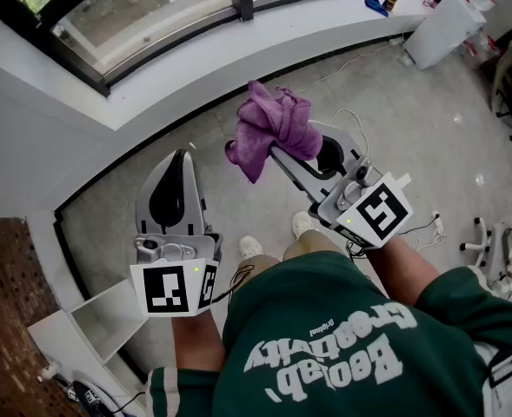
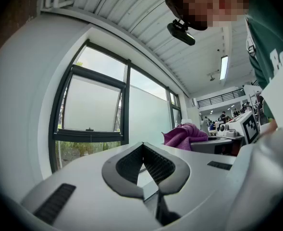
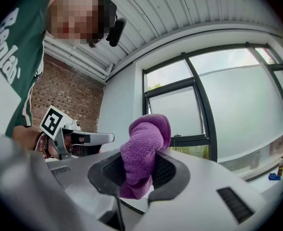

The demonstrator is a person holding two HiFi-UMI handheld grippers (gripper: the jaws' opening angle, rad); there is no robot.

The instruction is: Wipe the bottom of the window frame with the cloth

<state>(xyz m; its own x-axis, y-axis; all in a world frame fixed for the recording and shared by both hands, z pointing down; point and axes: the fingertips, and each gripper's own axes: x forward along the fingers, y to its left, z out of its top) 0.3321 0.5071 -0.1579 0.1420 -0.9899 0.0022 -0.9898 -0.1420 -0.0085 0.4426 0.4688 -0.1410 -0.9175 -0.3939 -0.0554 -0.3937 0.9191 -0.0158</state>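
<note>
Now right gripper (image 1: 282,152) fingers clamped on purple cloth (image 1: 271,127), bunch pointing toward window (image 1: 151,16); left gripper (image 1: 186,155) fingers closed, empty.

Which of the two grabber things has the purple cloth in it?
The right gripper: its jaws pinch the purple cloth, which is bunched up between them. The left gripper has its jaws closed together on nothing.

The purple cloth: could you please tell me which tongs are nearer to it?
Right. The right tongs grip the cloth; the left tongs sit apart, lower left of it, empty.
</note>
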